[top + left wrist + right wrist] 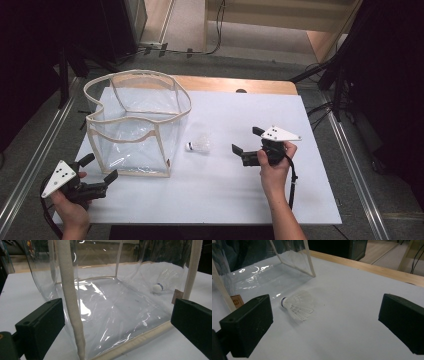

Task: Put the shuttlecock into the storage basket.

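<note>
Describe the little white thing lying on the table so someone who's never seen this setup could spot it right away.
Start at the white table and find the big clear bag with beige trim standing on its left half. Just right of the bag's lower corner, between it and the right gripper, lies a shuttlecock on its side. It is the one small loose item there: white feathered skirt, rounded cork tip pointing toward the bag.

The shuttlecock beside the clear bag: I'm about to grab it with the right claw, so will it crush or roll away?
The shuttlecock lies on its side, so a nudge would probably swing it round its cork. Its thin white feathers look fragile; a hard squeeze may bend them. It likely weighs almost nothing.
</note>
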Motion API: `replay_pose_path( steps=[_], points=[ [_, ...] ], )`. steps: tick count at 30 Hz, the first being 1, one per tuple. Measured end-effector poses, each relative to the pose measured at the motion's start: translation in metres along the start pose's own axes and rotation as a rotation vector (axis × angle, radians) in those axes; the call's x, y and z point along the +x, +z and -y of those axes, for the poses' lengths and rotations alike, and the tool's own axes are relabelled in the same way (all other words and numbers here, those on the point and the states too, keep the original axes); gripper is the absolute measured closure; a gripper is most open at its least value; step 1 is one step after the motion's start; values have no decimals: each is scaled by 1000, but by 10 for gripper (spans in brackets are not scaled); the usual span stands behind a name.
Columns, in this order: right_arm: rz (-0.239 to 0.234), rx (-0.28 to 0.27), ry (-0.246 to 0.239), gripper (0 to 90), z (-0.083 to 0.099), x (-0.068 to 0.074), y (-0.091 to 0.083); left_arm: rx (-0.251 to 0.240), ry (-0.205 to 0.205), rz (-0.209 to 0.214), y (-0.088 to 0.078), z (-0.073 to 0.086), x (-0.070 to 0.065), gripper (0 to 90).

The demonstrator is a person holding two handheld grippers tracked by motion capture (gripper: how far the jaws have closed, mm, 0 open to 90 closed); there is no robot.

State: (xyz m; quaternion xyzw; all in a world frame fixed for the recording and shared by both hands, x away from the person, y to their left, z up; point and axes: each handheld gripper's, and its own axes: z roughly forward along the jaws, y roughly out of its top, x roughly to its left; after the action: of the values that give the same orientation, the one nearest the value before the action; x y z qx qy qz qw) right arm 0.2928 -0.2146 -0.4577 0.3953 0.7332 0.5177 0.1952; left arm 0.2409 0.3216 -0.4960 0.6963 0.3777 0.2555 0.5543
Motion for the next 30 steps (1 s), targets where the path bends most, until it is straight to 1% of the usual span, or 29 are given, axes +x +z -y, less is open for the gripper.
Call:
replay_pose_path(
  steps=[11,17,30],
  points=[
    [-32,21,-12,0,-2,9,17,-5,-3,-1,0,0,0,0],
    [-42,23,-8,0,-2,11,23,-5,-5,0,-1,0,1,0],
    [-79,46,-10,0,-2,22,41,-3,-3,-1,0,0,0,0]
  ],
)
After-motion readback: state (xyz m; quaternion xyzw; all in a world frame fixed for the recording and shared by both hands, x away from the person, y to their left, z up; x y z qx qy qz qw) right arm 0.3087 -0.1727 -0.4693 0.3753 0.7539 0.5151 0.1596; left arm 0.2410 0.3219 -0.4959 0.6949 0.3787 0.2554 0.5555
